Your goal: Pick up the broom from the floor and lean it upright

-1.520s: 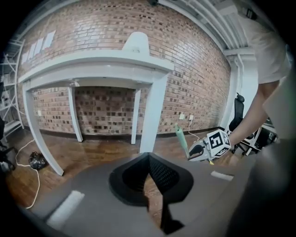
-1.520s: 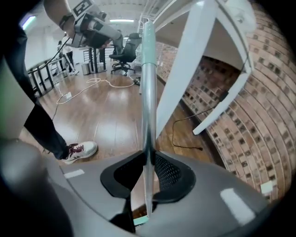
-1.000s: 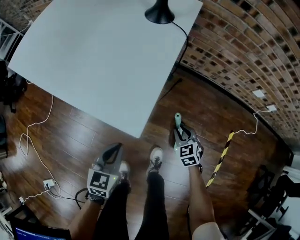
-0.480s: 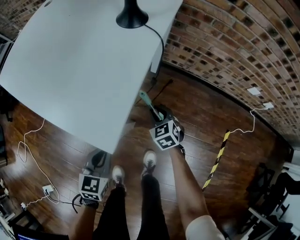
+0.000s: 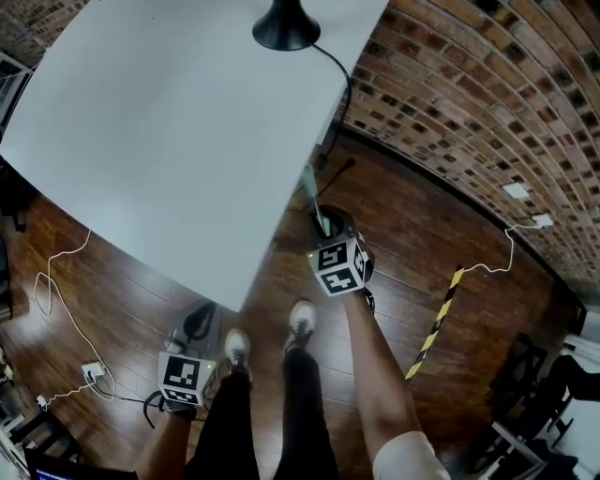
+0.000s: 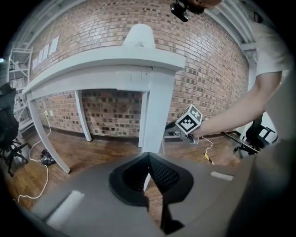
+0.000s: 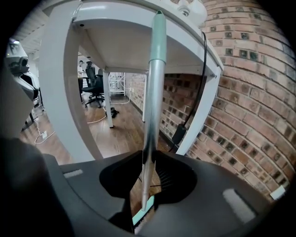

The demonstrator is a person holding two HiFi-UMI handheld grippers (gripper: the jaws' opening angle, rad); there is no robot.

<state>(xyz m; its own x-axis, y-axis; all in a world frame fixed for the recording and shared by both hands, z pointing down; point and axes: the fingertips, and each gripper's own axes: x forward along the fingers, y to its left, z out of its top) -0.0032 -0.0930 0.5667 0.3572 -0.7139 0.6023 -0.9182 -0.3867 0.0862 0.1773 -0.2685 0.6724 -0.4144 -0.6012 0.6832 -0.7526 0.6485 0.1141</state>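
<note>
The broom point(image 7: 152, 102) stands nearly upright, a silver handle with a pale green top; its teal head point(image 7: 141, 215) shows low between the jaws. My right gripper point(image 7: 147, 162) holds the handle, with its jaws opening a little around it. From above, the handle point(image 5: 312, 195) rises out of the right gripper point(image 5: 324, 225) with its top at the white table's edge point(image 5: 281, 211); I cannot tell whether it touches. My left gripper point(image 5: 199, 323) hangs low by the person's left shoe, shut and empty; its tips point(image 6: 149, 156) meet.
A black lamp base point(image 5: 286, 23) with a cord stands on the table. The white table leg point(image 6: 155, 115) and a brick wall point(image 7: 240, 115) are close by. Loose cables point(image 5: 66, 309) and a yellow-black strip point(image 5: 436, 323) lie on the wood floor.
The right gripper has carried the broom from open floor toward the table's edge, and the handle top now sits at that edge. The left gripper has stayed low by the shoe.
</note>
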